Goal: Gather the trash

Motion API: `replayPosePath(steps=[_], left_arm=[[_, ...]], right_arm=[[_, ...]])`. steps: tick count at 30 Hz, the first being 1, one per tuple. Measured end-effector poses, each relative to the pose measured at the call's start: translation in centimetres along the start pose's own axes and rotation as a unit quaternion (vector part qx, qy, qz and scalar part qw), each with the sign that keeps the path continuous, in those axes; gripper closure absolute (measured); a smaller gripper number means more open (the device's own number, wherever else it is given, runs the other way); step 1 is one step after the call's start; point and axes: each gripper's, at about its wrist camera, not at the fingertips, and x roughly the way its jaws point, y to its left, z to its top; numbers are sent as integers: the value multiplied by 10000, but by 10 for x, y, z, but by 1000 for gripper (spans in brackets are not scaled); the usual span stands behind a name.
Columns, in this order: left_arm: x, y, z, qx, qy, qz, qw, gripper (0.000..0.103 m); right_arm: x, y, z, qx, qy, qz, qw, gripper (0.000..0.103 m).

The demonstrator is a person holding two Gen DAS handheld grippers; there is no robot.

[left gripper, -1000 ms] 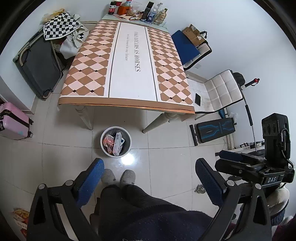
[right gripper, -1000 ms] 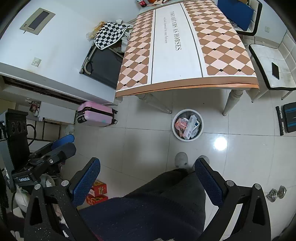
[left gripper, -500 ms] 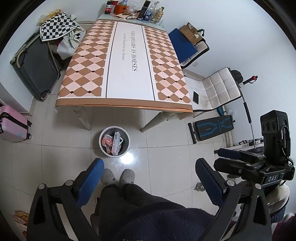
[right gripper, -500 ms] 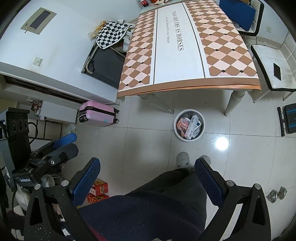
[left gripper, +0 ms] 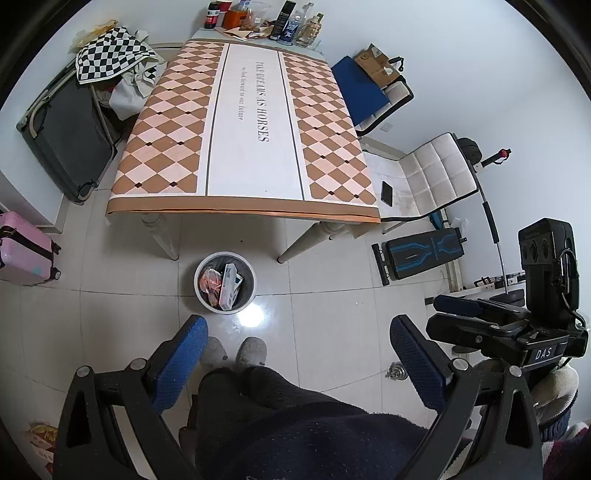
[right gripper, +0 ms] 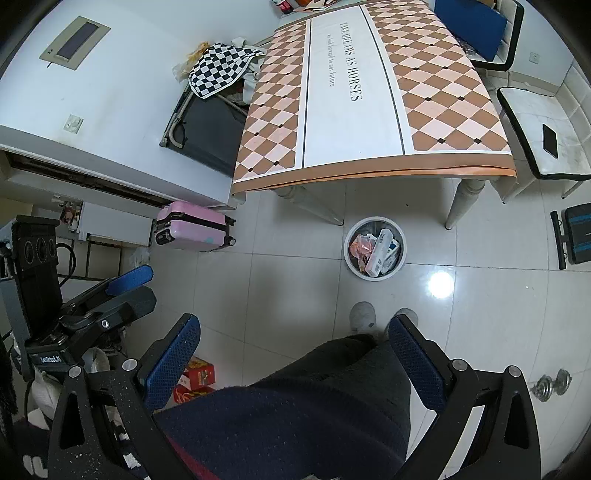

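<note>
A round white trash bin (left gripper: 209, 299) stands on the tiled floor in front of the table; it holds an orange wrapper and a white carton. It also shows in the right wrist view (right gripper: 351, 264). My left gripper (left gripper: 297, 334) is open and empty, held high above the floor over the person's legs. My right gripper (right gripper: 293, 332) is open and empty too, at a similar height. Each gripper shows in the other's view, the right one (left gripper: 476, 314) and the left one (right gripper: 122, 288).
A table with a brown checked cloth (left gripper: 243, 140) stands beyond the bin, bottles and boxes (left gripper: 258, 22) at its far end. White chairs (left gripper: 424, 177) on the right, a phone (left gripper: 386, 192) on one. A dark suitcase (left gripper: 66, 140) and a pink suitcase (left gripper: 22, 247) at left. Red boxes (right gripper: 197, 376) on the floor.
Both grippers have drifted slightly, so the table and bin shift a little in each view. Both stay open and empty.
</note>
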Motion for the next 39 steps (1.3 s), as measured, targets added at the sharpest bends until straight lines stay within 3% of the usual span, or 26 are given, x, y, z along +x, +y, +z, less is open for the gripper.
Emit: replayPosePath(steps=[39], left_arm=[[-2,0,1,14,-4,-28,10000,2]], right_arm=[[-8,-2,-1,-118,64,-53,9999,0]])
